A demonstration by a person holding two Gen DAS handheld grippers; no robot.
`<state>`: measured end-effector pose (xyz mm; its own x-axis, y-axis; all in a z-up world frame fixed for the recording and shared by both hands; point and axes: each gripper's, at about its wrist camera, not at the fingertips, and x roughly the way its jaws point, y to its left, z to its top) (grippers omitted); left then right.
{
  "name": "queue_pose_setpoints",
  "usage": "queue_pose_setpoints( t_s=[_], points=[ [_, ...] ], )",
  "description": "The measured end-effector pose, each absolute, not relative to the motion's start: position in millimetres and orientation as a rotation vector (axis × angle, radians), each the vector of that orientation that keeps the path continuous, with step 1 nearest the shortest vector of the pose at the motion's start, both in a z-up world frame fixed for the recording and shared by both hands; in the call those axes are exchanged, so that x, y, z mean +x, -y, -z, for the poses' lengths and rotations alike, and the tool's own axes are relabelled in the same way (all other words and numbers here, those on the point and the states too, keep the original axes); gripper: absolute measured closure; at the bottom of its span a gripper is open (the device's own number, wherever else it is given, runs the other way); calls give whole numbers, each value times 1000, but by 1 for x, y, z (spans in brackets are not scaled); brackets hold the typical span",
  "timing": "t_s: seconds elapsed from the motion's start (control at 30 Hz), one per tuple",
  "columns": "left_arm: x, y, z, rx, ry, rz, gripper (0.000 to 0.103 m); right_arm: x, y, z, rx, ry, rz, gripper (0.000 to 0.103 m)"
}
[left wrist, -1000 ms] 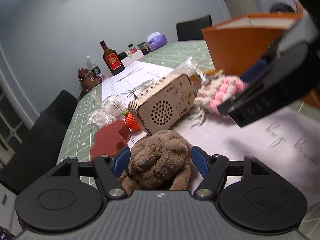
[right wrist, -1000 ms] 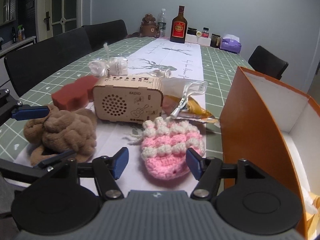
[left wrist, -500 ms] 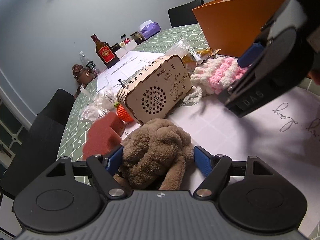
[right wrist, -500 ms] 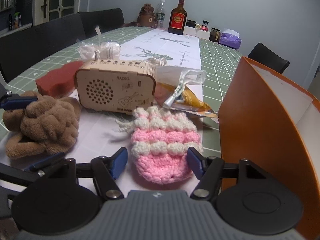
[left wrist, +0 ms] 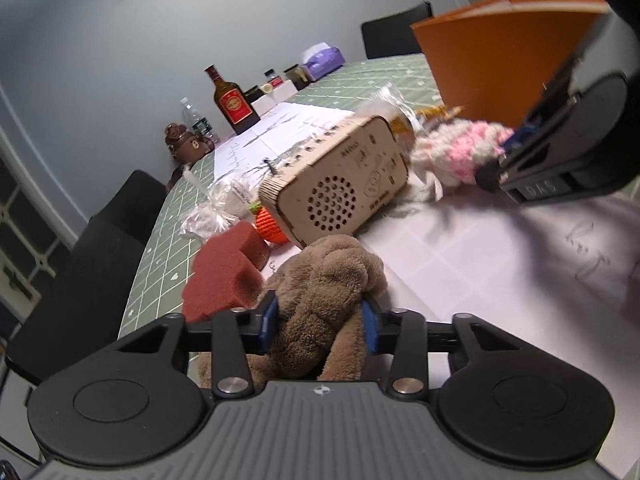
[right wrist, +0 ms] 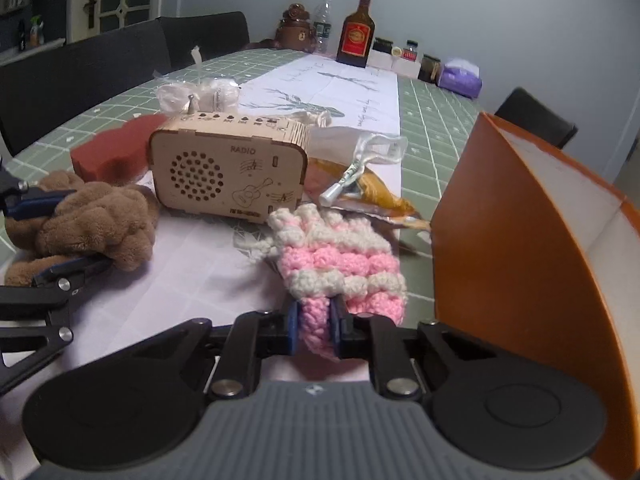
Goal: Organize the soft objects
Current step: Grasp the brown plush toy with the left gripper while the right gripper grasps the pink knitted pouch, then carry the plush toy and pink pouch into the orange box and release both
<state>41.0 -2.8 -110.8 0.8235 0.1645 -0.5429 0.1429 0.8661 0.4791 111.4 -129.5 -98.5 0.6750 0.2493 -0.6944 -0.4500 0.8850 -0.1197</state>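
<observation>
The left claw (left wrist: 319,326) is clamped on the brown plush (left wrist: 326,284); the right claw (right wrist: 314,326) pinches the pink pouch (right wrist: 340,264), beside the orange box (right wrist: 516,248).

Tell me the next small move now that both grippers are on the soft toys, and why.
Probably lift both straight up a little. The left gripper is shut on the brown plush and the right gripper on the pink crochet pouch, both low over the table beside the wooden radio; the orange box stands open to the right.
</observation>
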Motion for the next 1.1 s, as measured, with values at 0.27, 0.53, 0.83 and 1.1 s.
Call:
queue_pose_setpoints(
  t_s=[0.27,0.53,0.83,1.1],
  points=[
    [26,-5,84,441,-566,-41,63,96,132,78,-282,-695,-433,90],
    [2,-16,39,261,-509,-29,63,73,145,49,-175,-708,-510,90],
    [-16,-9,-11,99,-454,98,63,37,185,0,-68,-602,-524,90],
    [-14,32,-50,75,-408,269,63,21,238,-41,-35,-523,-470,90]
  ],
)
